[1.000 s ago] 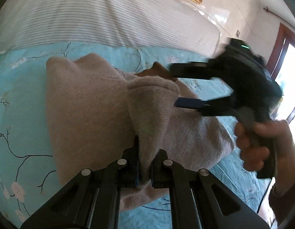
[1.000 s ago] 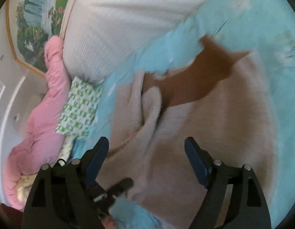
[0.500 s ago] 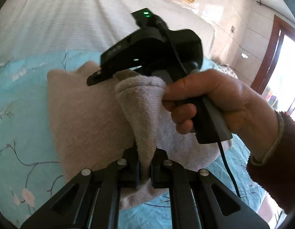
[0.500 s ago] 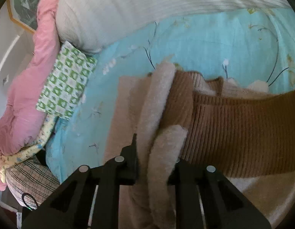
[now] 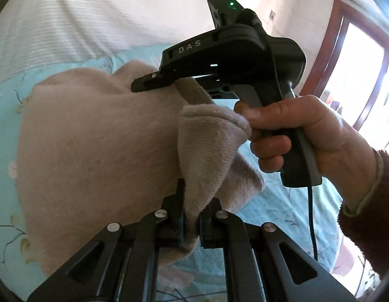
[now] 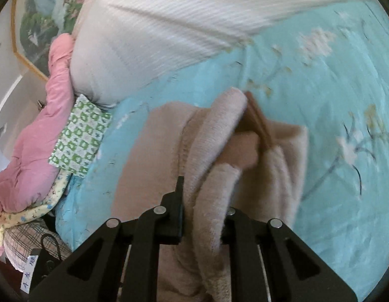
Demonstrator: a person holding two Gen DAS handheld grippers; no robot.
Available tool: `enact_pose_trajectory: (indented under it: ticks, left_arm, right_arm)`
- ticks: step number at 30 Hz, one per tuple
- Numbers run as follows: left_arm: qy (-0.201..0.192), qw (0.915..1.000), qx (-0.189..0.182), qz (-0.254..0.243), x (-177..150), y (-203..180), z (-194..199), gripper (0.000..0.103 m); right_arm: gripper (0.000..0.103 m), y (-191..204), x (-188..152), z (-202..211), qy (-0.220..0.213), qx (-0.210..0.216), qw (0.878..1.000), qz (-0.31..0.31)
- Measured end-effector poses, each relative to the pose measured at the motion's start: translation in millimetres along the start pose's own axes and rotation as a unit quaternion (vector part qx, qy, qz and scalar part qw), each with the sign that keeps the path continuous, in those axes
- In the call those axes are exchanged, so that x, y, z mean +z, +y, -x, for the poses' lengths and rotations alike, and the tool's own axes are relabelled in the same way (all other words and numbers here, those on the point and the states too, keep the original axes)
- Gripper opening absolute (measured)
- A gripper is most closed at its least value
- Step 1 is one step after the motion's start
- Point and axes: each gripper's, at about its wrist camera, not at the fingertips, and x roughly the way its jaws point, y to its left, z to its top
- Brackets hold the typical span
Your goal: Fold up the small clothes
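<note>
A beige fleece garment (image 5: 93, 151) with a brown ribbed band (image 6: 255, 115) lies partly lifted over the light blue flowered bedspread (image 6: 333, 80). My left gripper (image 5: 190, 222) is shut on a fold of its edge, and the cloth rises in a peak between the fingers. My right gripper (image 6: 204, 214) is shut on another thick fold of the same garment. In the left wrist view the right gripper's black body (image 5: 234, 58) and the hand holding it sit just behind and to the right of the pinched fold, its fingers against the cloth.
A white striped quilt (image 6: 182, 25) lies along the far side of the bed. A pink duvet (image 6: 36, 136), a green checked cloth (image 6: 81, 136) and plaid bedding (image 6: 23, 241) are piled at the left. A doorway with bright light (image 5: 365, 75) is at the right.
My right gripper went from open above the garment to shut on a fold. Both grippers have lifted their folds and the garment has bunched up between them.
</note>
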Motion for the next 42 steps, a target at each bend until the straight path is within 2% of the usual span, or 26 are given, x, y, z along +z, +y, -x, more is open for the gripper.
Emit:
enact_pose_trajectory:
  ticks: [4, 5, 6, 7, 8, 9, 11, 13, 16, 19, 20, 23, 26, 29, 32, 34, 36, 39, 41, 42]
  left_arm:
    - [0.014, 0.9999, -0.008, 0.000, -4, 1, -9, 0.010]
    - [0.017, 0.9998, -0.010, 0.003, 3, 6, -15, 0.014]
    - [0.020, 0.9997, -0.015, 0.009, 5, 9, -15, 0.019]
    - [0.023, 0.9994, -0.023, 0.014, 5, 12, -16, 0.022]
    - [0.026, 0.9990, -0.031, 0.017, 6, 14, -15, 0.031]
    - [0.029, 0.9987, -0.037, 0.020, 6, 15, -13, 0.043]
    - [0.033, 0.9983, -0.043, 0.022, 6, 17, -6, 0.054]
    - [0.031, 0.9981, -0.047, 0.025, 5, 20, 6, 0.054]
    - [0.020, 0.9980, -0.044, 0.042, 3, 31, 28, 0.058]
    - [0.001, 0.9973, -0.025, 0.069, -2, 47, 58, 0.063]
    - [-0.006, 0.9968, -0.016, 0.078, -1, 55, 64, 0.065]
    - [-0.019, 0.9936, 0.009, 0.111, 1, 88, 73, 0.072]
    - [-0.012, 0.9878, 0.016, 0.154, 5, 120, 68, 0.073]
    - [0.007, 0.9803, 0.001, 0.197, 4, 143, 56, 0.073]
    - [0.021, 0.9716, -0.024, 0.234, 6, 163, 36, 0.073]
    - [0.024, 0.9675, -0.037, 0.249, 6, 167, 31, 0.073]
    - [0.023, 0.9672, -0.039, 0.250, 9, 169, 27, 0.073]
    - [0.020, 0.9696, -0.043, 0.240, 17, 165, 24, 0.075]
    - [0.026, 0.9692, -0.051, 0.239, 18, 160, 17, 0.077]
    - [0.030, 0.9693, -0.051, 0.239, 19, 159, 10, 0.077]
  right_arm:
    - [0.018, -20, -4, 2, -0.012, 0.001, 1.000, -0.016]
    - [0.024, -24, -4, 3, -0.016, 0.001, 0.999, -0.029]
    - [0.032, -26, -5, 6, -0.018, -0.001, 0.999, -0.034]
    - [0.035, -27, -6, 11, -0.025, -0.009, 0.999, -0.038]
    - [0.038, -26, -7, 17, -0.033, -0.019, 0.999, -0.038]
    - [0.041, -24, -8, 27, -0.044, -0.030, 0.998, -0.036]
    - [0.043, -21, -10, 45, -0.064, -0.050, 0.996, -0.033]
    - [0.043, -13, -9, 65, -0.090, -0.068, 0.993, -0.023]
    - [0.043, -3, -5, 78, -0.106, -0.058, 0.993, -0.010]
    - [0.043, 8, 0, 67, -0.083, -0.012, 0.996, -0.003]
    - [0.043, 12, 1, 61, -0.072, -0.011, 0.997, 0.001]
    - [0.043, 18, 1, 36, -0.037, -0.037, 0.998, 0.019]
    - [0.043, 8, 5, 13, -0.019, -0.069, 0.997, 0.002]
    - [0.043, 0, 12, 0, -0.015, -0.054, 0.998, -0.015]
    - [0.036, -6, 16, -9, -0.014, -0.050, 0.998, -0.027]
    - [0.010, -4, 16, -7, -0.019, -0.053, 0.998, -0.022]
    - [0.009, 9, 16, 8, -0.044, -0.052, 0.998, -0.008]
    - [0.009, 37, 12, 56, -0.119, -0.035, 0.992, 0.018]
    - [0.009, 39, 7, 74, -0.140, -0.045, 0.989, 0.013]
    - [0.009, 35, 5, 75, -0.136, -0.058, 0.989, 0.012]
